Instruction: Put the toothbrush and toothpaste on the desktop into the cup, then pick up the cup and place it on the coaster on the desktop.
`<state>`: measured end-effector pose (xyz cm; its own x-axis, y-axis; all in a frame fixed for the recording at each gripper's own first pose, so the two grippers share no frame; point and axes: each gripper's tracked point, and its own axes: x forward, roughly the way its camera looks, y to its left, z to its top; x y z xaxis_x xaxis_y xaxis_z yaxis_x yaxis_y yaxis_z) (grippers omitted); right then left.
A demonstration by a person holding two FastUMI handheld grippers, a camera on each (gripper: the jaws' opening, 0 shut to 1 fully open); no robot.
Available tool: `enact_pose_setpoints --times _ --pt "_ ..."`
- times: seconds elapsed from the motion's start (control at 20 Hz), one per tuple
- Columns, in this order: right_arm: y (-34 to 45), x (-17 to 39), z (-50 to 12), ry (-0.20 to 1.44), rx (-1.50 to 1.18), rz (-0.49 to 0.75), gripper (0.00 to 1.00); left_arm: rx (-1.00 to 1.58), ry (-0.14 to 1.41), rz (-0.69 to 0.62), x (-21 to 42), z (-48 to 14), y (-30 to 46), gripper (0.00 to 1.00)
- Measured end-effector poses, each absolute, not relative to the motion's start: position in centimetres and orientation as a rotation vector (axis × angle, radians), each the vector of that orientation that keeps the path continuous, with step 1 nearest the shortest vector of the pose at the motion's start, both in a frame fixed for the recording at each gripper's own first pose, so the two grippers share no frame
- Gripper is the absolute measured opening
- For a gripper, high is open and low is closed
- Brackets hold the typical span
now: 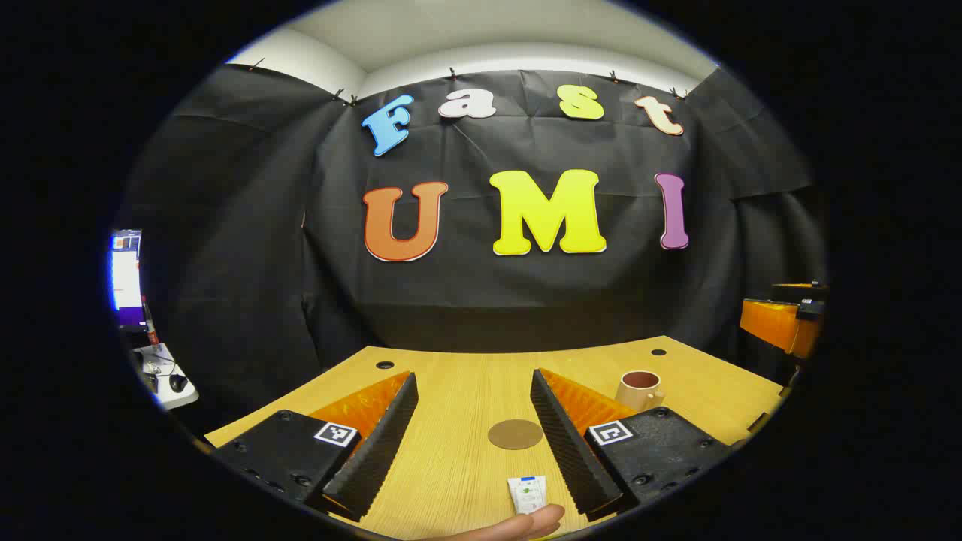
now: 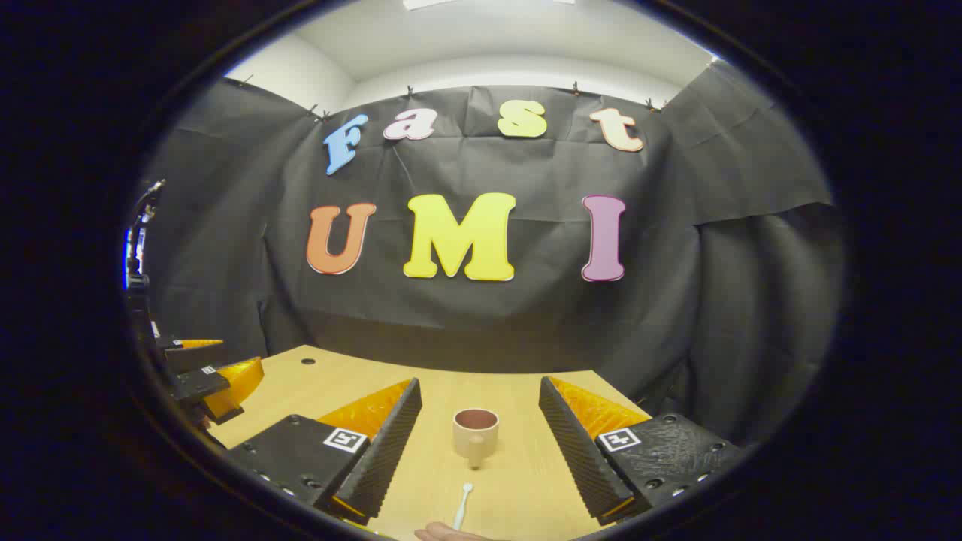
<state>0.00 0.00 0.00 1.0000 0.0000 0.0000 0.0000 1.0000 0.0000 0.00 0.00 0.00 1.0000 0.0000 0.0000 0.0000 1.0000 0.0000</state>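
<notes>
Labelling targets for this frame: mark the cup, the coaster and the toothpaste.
cup [image 2: 476,430]: right gripper view, front of its outer wall.
coaster [image 1: 515,434]: left gripper view, centre of the disc.
toothpaste [image 1: 528,492]: left gripper view, middle of the tube.

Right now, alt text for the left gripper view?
Open left gripper over a wooden desk, a round brown coaster between its fingers. A toothpaste tube lies nearer, by a fingertip; a cup stands right.

Both cams sit low over the tabletop [image 1: 451,466], looking forward along their own fingers at the back wall. Left gripper view sits further left; both catch the cup [image 1: 639,389].
</notes>
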Motion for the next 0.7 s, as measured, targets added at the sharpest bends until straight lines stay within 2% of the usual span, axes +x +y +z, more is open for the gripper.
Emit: enact_pose_setpoints --times 0.2,0.4,0.55,0.7 --pt "-0.8 0.3 -0.6 0.017 -0.002 -0.024 0.94 -0.009 0.009 -0.006 0.0 -0.2 -0.5 0.96" --pt "-1.2 0.4 -0.9 0.027 -0.005 -0.03 0.98 -0.006 0.009 -0.014 0.0 -0.3 -0.4 0.96" --pt "-1.2 0.6 -1.5 0.04 -0.004 -0.031 0.95 -0.007 0.018 -0.02 0.0 -0.5 -0.6 0.96" --pt "-1.3 0.9 -1.9 0.057 -0.002 -0.028 0.98 -0.007 0.025 -0.03 -0.1 -0.5 -0.5 0.96"
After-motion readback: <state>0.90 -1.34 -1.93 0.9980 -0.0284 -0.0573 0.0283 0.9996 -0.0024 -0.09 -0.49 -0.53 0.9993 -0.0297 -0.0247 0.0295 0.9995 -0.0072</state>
